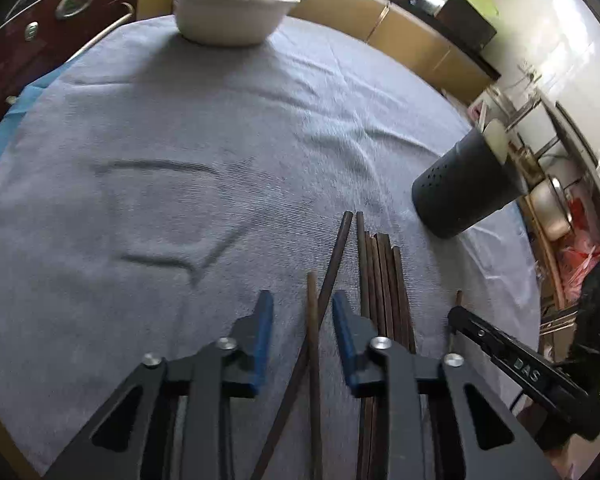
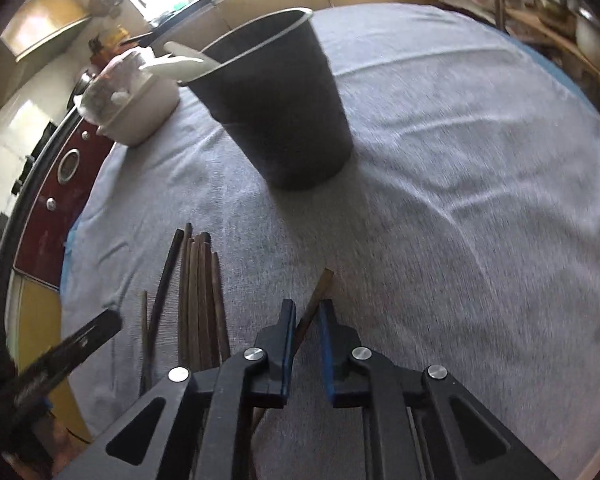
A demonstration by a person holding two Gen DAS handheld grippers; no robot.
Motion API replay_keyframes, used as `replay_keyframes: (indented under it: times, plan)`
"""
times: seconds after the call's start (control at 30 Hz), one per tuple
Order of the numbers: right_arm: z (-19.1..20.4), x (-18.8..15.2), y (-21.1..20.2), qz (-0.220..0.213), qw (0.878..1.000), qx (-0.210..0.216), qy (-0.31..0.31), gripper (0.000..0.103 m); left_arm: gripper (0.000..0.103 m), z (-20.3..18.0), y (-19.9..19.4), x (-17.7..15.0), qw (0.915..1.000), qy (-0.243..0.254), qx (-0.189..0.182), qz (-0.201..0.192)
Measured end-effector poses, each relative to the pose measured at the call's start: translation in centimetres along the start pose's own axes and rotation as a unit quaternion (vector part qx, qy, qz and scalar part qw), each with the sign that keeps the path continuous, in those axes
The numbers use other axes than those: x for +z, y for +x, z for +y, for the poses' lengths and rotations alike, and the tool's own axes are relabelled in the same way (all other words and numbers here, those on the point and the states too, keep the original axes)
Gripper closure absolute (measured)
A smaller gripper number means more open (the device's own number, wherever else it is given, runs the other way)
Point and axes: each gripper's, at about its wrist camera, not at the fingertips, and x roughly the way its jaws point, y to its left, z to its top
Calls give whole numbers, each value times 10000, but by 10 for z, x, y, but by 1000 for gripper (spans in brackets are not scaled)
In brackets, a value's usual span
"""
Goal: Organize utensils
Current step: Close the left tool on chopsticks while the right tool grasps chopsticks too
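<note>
chopsticks [image 1: 384, 280] | two between open left claw [image 1: 302, 312] | one inside narrowed right claw [image 2: 306, 320], grip unclear

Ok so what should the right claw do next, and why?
Probably close fully on the single chopstick and lift it toward the dark holder. The right claw straddles that stick with its jaws nearly shut, and the upright holder stands just ahead with an open mouth.

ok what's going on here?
Chopsticks are being sorted on a grey cloth. The right hand-held gripper has a single chopstick between its fingers, nearly closed, facing the dark utensil holder. The left hand-held gripper sits open over two loose chopsticks beside the bundle.
</note>
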Motion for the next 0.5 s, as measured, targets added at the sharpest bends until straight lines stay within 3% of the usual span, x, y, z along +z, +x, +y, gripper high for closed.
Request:
replay_keyframes:
  times: [0.1, 0.2, 0.33, 0.5]
  plan:
    - [2, -1, 2, -54, 9999, 100, -108, 93, 91, -7, 12, 1, 9997, 134, 128, 169]
    - [-2, -1, 0, -100, 9997, 209, -123, 94, 96, -6, 13, 2, 9998, 131, 110, 108]
    - [-14, -1, -11, -185, 9994, 272, -94, 94, 97, -5, 10, 2, 9997, 175, 138, 38]
    - [-28, -1, -26, -322, 9981, 530, 38, 94, 98, -3, -18, 2, 9991, 96, -84, -405]
